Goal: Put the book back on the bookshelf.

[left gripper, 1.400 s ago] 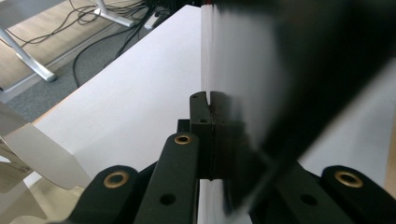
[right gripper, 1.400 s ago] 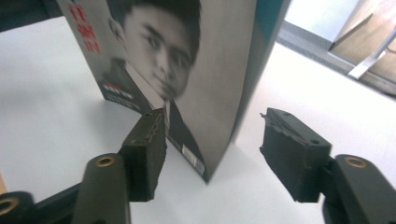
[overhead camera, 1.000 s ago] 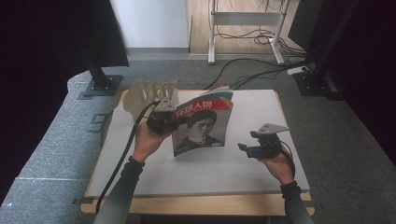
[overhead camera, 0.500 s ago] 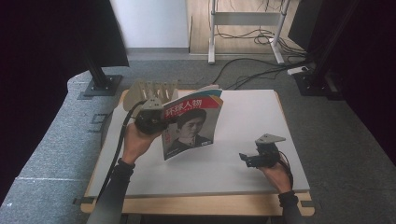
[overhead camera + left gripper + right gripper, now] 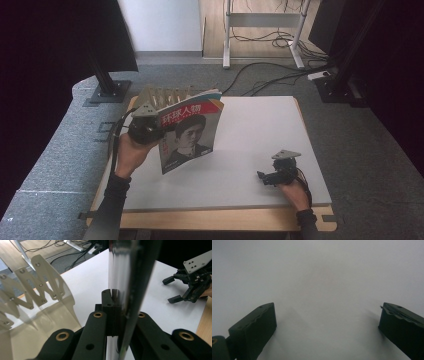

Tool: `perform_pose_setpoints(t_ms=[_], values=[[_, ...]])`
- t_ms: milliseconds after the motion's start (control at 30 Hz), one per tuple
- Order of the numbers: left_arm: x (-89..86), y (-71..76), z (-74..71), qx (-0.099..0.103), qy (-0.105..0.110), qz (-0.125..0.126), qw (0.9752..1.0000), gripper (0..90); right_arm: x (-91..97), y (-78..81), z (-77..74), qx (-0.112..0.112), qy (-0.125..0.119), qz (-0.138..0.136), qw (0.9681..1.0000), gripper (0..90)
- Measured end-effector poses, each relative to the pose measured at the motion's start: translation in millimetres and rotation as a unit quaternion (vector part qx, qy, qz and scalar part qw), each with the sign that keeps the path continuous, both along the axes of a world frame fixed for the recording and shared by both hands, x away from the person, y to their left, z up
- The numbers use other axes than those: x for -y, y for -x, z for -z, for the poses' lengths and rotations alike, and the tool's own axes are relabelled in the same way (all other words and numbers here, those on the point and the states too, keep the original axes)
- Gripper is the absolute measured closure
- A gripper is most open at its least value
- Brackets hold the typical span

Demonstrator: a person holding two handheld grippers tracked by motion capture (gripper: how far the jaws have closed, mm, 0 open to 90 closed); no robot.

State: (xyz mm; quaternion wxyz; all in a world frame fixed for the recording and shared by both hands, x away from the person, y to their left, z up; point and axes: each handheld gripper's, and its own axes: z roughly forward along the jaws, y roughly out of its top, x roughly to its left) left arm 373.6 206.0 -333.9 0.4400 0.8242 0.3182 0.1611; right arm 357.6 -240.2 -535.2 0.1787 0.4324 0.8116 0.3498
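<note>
Grey carpet and black cables lie beyond a big white table top on a wooden frame.

On the left side, the left gripper is clamped tight on a thin glossy magazine with a red title band and a person's picture on the cover. It holds the magazine by its left edge. The magazine stands up, off the table, tilted a little, with the cover facing the near side. In the left gripper view the two black jaws pinch the shiny edge of the magazine between them.

Just behind the magazine, at the far left of the table, stands a clear plastic rack with pale slanted dividers.

On the near right, the right gripper sits low over the table, well apart from the magazine. Its jaws have just been opening, and they stand wide with nothing between them. In the right gripper view the right gripper has bare white table under its jaws.
</note>
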Motion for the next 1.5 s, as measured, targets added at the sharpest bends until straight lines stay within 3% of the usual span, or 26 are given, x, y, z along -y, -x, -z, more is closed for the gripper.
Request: perform_pose_setpoints(t_ms=[200, 533, 867, 1033, 1167, 1233, 1400, 1500], values=[[-12.2, 4.1, -4.8, 0.002, 0.002, -0.014, 0.9999, 87.0, -0.6, -0.2, 0.7, -0.001, 0.003, -0.001, 1.0, 0.0], [-47.6, 11.6, -10.0, 0.001, 0.017, -0.049, 0.9987, 87.1, -0.8, 0.2, 1.2, 0.001, 0.004, -0.001, 1.0, 0.0], [-82.5, 15.7, -16.7, 0.001, 0.012, -0.1, 0.9949, 87.0, -0.8, 0.3, 1.4, 0.002, 0.004, 0.0, 1.0, 0.0], [-100.4, 16.5, -20.0, 0.002, 0.012, -0.123, 0.9924, 87.1, -0.8, 0.3, 1.4, 0.002, 0.003, 0.0, 1.0, 0.0], [-119.1, 15.9, -19.6, 0.002, 0.023, -0.152, 0.9881, 87.1, -0.8, 0.3, 1.4, 0.003, 0.004, -0.001, 1.0, 0.0], [-121.7, 15.5, -19.2, 0.003, 0.024, -0.157, 0.9873, 87.0, -0.8, 0.3, 1.4, 0.003, 0.004, -0.001, 1.0, 0.0], [-134.7, 9.7, -15.8, 0.003, 0.031, -0.184, 0.9824, 87.1, -0.8, 0.3, 1.4, 0.002, 0.004, 0.0, 1.0, 0.0], [-136.0, 5.1, -14.5, 0.003, 0.031, -0.19, 0.9813, 87.0, -0.8, 0.3, 1.4, 0.002, 0.004, 0.0, 1.0, 0.0]])
